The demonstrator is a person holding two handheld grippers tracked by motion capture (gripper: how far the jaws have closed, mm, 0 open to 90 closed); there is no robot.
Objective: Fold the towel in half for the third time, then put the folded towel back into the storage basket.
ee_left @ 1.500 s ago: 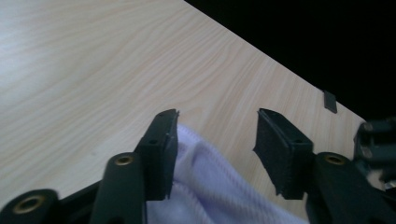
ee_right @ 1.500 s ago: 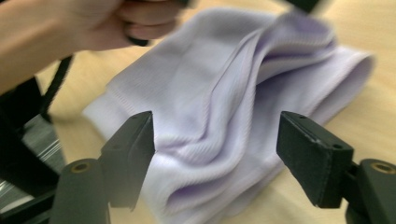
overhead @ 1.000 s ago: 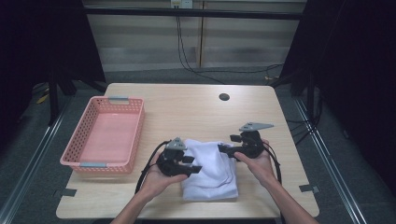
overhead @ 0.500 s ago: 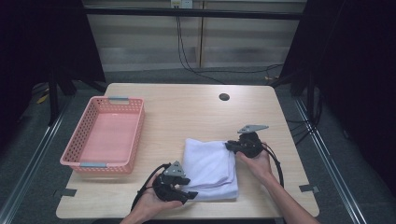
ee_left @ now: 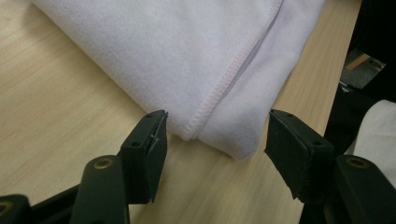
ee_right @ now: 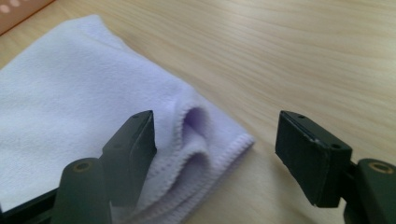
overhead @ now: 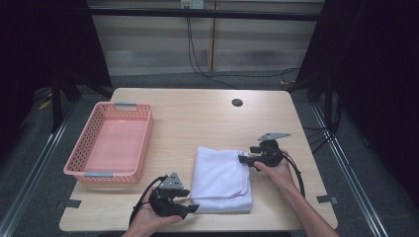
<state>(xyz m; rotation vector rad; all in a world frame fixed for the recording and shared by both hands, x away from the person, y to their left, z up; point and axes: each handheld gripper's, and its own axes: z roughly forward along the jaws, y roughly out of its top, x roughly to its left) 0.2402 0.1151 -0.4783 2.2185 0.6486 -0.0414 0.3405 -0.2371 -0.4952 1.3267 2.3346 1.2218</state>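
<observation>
Left gripper sits low at the near edge of the table, jaws pointing right at the near-left corner of the folded white towel. In the left gripper view that towel corner lies between the two black jaws with a clear gap on each side, nothing pinched. Released; jaws have just been opening wider.

Towel lies flat on the table, folded into a rough rectangle, right of centre toward the near edge, well apart from the basket.

Right gripper is at the towel's far-right corner, jaws pointing left, held by the person's right hand. In the right gripper view the layered towel corner sits between the jaws; left jaw is over or right beside the cloth, right jaw stands off over bare wood. Not clamped, released; jaws have just been opening, towel corner between them.

Pink mesh basket on the table's left side, long edge running away from the person, grey handles at both ends. Nothing inside, bare floor visible.

Table is light wood with a dark round hole near the far edge. Grey floor around, cables trailing behind the table, dark curtains both sides.
</observation>
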